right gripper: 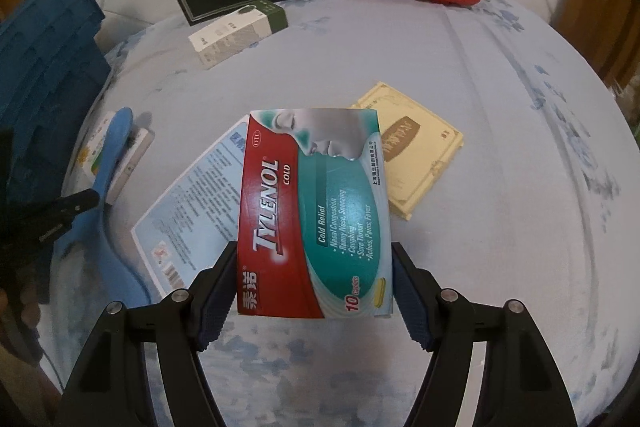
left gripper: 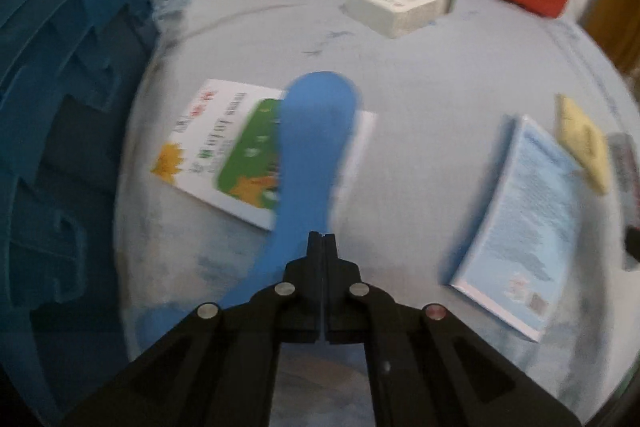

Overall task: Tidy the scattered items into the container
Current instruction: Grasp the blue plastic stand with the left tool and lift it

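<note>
The right gripper [right gripper: 314, 281] clasps a Tylenol box [right gripper: 314, 215] by its long edges, lifted over the pale blue surface [right gripper: 500, 187]. Under the box lies a light blue leaflet [right gripper: 192, 211], with a yellow packet [right gripper: 416, 155] just beside the box's far right. The left gripper [left gripper: 322, 239] is clenched tight, a blue shoehorn [left gripper: 310, 147] at its tips; whether it is pinched cannot be told. Left of the shoehorn stands the blue container [left gripper: 68, 99].
</note>
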Motion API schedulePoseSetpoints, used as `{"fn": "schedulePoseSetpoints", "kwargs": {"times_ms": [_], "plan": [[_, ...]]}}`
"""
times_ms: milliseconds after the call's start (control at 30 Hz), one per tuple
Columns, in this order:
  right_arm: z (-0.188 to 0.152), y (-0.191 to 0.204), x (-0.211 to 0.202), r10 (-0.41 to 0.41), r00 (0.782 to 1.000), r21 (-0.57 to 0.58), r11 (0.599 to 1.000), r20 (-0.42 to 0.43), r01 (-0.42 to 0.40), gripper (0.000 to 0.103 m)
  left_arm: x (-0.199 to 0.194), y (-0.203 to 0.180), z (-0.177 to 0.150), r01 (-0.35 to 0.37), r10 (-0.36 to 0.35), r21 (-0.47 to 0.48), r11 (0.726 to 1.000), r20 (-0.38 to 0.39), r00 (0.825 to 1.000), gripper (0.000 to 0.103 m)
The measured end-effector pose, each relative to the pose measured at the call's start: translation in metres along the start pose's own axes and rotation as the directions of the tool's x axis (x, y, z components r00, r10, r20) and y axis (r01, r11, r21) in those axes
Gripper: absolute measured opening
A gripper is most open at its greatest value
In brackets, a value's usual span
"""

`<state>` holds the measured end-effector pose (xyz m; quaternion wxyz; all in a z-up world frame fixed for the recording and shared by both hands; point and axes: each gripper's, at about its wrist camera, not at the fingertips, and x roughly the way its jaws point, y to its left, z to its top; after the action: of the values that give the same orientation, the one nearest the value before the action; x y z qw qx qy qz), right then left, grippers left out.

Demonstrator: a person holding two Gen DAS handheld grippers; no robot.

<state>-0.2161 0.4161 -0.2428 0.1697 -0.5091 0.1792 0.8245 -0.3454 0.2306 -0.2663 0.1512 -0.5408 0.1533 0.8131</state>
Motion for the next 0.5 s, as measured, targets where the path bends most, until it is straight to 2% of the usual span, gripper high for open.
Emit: {"fn": "schedulePoseSetpoints", "kwargs": {"times_ms": [100, 167, 200, 267, 300, 333, 400, 500], "plan": [[-0.003, 0.002, -0.001, 0.011, 1.000, 0.002, 1.000, 0.000, -0.011, 0.072, 0.005, 0.004, 0.004, 0.030, -0.030, 0.037, 0.999, -0.016, 0.999, 0.004], [-0.004, 0.002, 0.000, 0.014, 1.000, 0.001, 1.000, -0.003, -0.014, 0.072, 0.007, 0.005, 0.007, 0.013, -0.012, 0.060, 0.998, -0.012, 1.000, 0.014], [-0.004, 0.003, 0.002, 0.015, 1.000, 0.002, 1.000, -0.006, -0.015, 0.072, 0.005, 0.010, 0.008, 0.001, 0.000, 0.050, 0.999, -0.008, 1.000, 0.023], [-0.005, 0.006, 0.003, 0.019, 1.000, 0.000, 1.000, -0.011, -0.019, 0.072, -0.004, 0.023, 0.006, 0.028, -0.029, 0.007, 1.000, 0.027, 0.999, 0.033], [-0.006, 0.008, 0.004, 0.022, 1.000, -0.002, 1.000, -0.012, -0.022, 0.072, -0.010, 0.028, 0.005, 0.065, -0.065, -0.010, 0.998, 0.050, 0.997, 0.048], [-0.006, 0.010, 0.004, 0.024, 1.000, -0.005, 1.000, -0.014, -0.024, 0.072, -0.013, 0.030, 0.005, 0.090, -0.089, -0.014, 0.996, 0.064, 0.994, 0.071], [-0.006, 0.013, 0.007, 0.025, 1.000, -0.006, 1.000, -0.018, -0.025, 0.072, -0.016, 0.026, 0.004, 0.090, -0.091, 0.010, 0.996, 0.084, 0.992, 0.091], [-0.004, 0.018, 0.008, 0.028, 0.999, -0.006, 1.000, -0.021, -0.028, 0.072, -0.007, 0.014, 0.002, 0.059, -0.062, 0.050, 0.997, 0.059, 0.996, 0.091]]}}
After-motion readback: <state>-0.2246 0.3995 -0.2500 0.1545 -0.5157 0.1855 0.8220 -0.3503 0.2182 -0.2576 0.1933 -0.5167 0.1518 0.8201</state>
